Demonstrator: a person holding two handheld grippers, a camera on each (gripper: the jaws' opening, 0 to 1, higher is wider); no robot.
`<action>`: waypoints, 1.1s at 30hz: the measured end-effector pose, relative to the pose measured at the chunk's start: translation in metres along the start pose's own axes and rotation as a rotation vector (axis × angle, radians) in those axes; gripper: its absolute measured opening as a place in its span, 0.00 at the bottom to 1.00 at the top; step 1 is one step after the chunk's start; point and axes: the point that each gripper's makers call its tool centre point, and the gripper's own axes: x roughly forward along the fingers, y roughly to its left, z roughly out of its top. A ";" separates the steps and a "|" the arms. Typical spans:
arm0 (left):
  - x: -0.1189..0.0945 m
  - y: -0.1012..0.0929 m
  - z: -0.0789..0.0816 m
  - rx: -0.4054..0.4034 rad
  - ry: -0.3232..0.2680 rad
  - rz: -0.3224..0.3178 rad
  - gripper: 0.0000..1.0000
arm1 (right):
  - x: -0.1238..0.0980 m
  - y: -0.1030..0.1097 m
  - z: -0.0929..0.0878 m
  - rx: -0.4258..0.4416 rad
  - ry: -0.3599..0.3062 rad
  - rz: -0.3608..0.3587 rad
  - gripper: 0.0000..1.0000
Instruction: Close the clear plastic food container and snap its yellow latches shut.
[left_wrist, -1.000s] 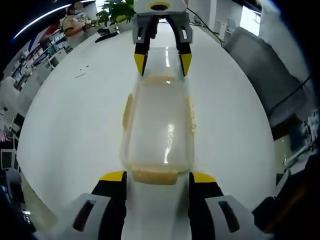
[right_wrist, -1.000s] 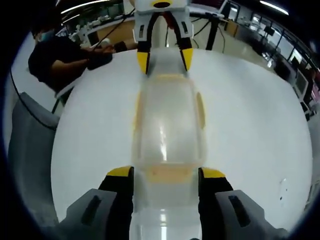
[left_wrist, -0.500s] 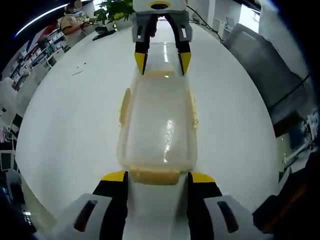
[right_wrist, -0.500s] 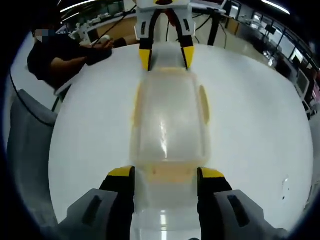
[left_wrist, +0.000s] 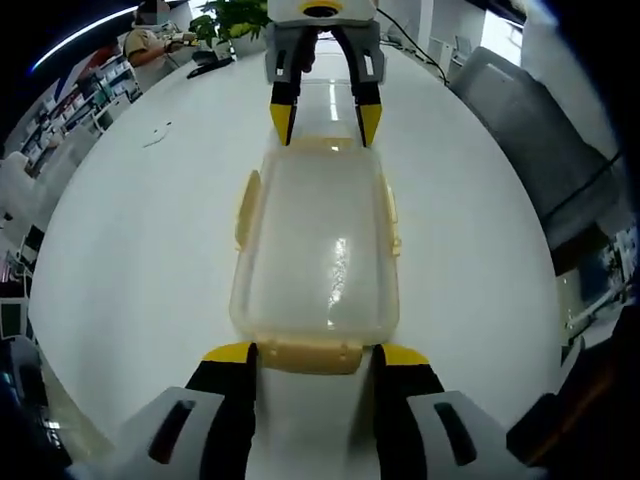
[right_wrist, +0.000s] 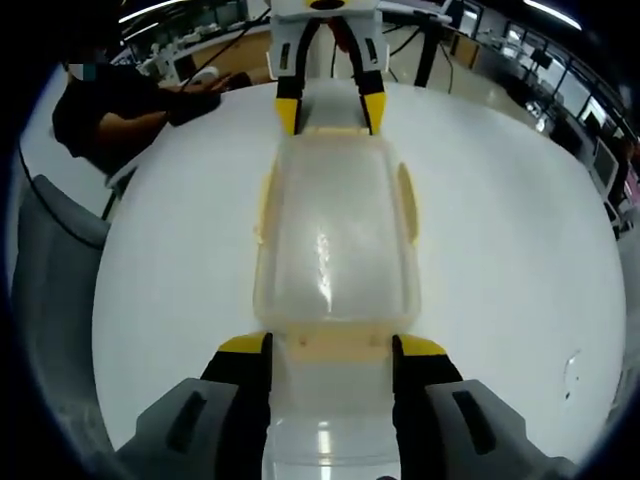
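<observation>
Container nearer; no readable writing.

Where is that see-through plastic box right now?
The clear container lies lengthwise on the white table, midway between the two tools: the left tool at one short end, the right tool at the other.

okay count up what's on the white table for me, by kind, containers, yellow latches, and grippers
Clear plastic food container: 1
Yellow latches: 4, one at the left gripper's end, one at the right gripper's end, two on the long sides
Grippers: 2, left gripper, right gripper
Total: 7
</observation>
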 end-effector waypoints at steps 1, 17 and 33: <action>0.000 0.000 0.000 -0.001 -0.002 -0.001 0.41 | 0.001 0.000 0.000 -0.002 0.005 -0.002 0.45; 0.000 -0.005 0.000 -0.033 -0.016 -0.036 0.39 | 0.006 -0.006 -0.003 -0.014 0.025 -0.005 0.43; -0.001 -0.003 0.002 -0.018 -0.006 -0.048 0.35 | 0.007 -0.014 -0.006 -0.021 0.037 -0.001 0.39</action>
